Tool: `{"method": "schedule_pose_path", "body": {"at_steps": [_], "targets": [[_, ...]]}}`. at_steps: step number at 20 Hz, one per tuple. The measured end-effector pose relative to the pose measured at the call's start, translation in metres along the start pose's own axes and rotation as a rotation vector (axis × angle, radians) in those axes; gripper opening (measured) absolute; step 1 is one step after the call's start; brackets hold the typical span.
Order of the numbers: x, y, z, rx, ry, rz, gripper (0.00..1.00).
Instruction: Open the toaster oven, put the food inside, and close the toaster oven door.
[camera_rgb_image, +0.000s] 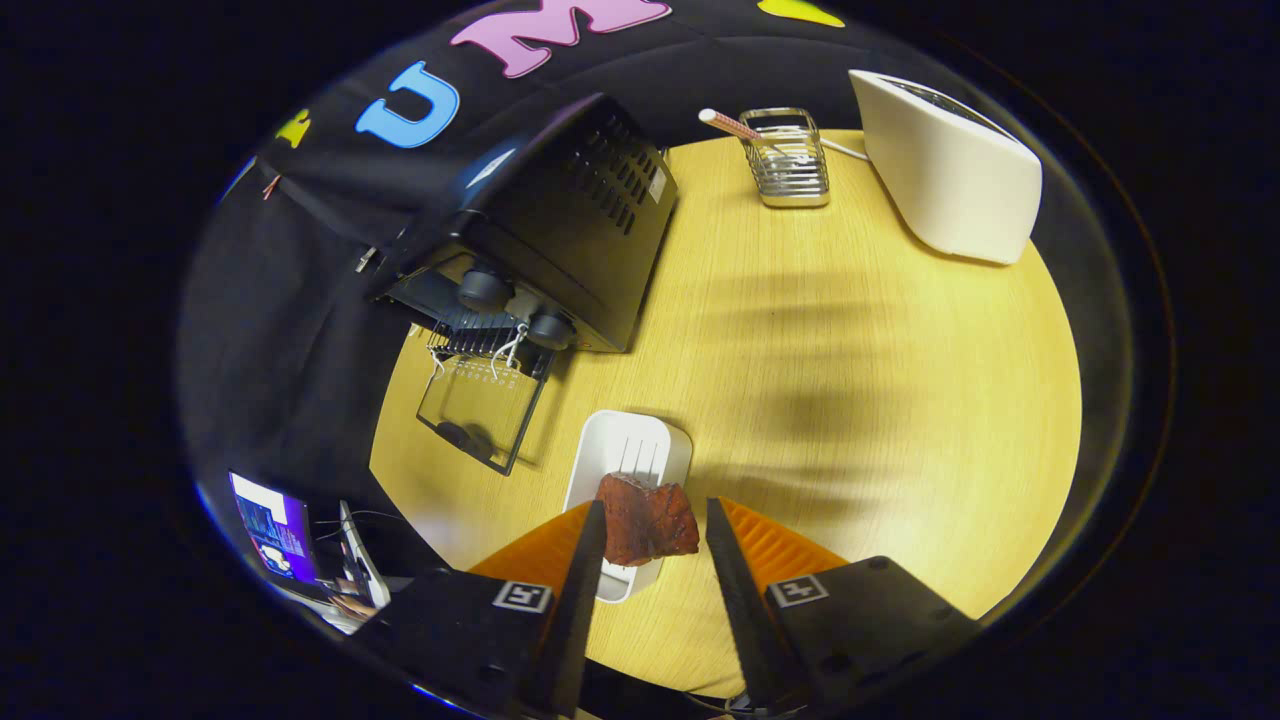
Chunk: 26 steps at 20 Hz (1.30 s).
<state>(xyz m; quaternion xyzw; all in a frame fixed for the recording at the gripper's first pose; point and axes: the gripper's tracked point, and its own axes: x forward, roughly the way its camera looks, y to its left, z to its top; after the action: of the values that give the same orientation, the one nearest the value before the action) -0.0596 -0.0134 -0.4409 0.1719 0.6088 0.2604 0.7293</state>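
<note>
**Meat chunk could slip on the way to the oven**

The hand-held gripper (652, 525) seems to pinch one reddish-brown meat chunk (648, 518) above one white tray (612, 452), though I can't confirm both fingers touch. A loose grip could drop it onto the surface (850, 400). Farther off: one black toaster oven (560, 225), door (480, 410) already down, one wire rack (790, 160), one white toaster (945, 165).

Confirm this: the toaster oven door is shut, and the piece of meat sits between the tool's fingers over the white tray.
Not right: the toaster oven door is open, folded down onto the table, as the gripper view shows. The piece of meat does sit between the fingers of the tool, over the white tray.
</note>
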Motion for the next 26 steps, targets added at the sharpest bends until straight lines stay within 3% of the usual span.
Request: {"method": "schedule_pose_path", "body": {"at_steps": [5, 7, 11, 15, 21, 26], "targets": [[-0.003, 0.007, -0.004, 0.04, 0.016, 0.084, 0.22], [-0.004, 0.002, -0.002, 0.017, -0.007, 0.057, 0.14], [-0.021, 0.011, 0.006, -0.012, -0.1, 0.001, 0.14], [-0.05, 0.04, 0.01, -0.01, -0.207, -0.003, 0.14], [-0.09, 0.116, 0.009, 0.012, -0.353, 0.047, 0.14], [-0.095, 0.176, 0.002, -0.028, -0.4, 0.077, 0.14]]}}
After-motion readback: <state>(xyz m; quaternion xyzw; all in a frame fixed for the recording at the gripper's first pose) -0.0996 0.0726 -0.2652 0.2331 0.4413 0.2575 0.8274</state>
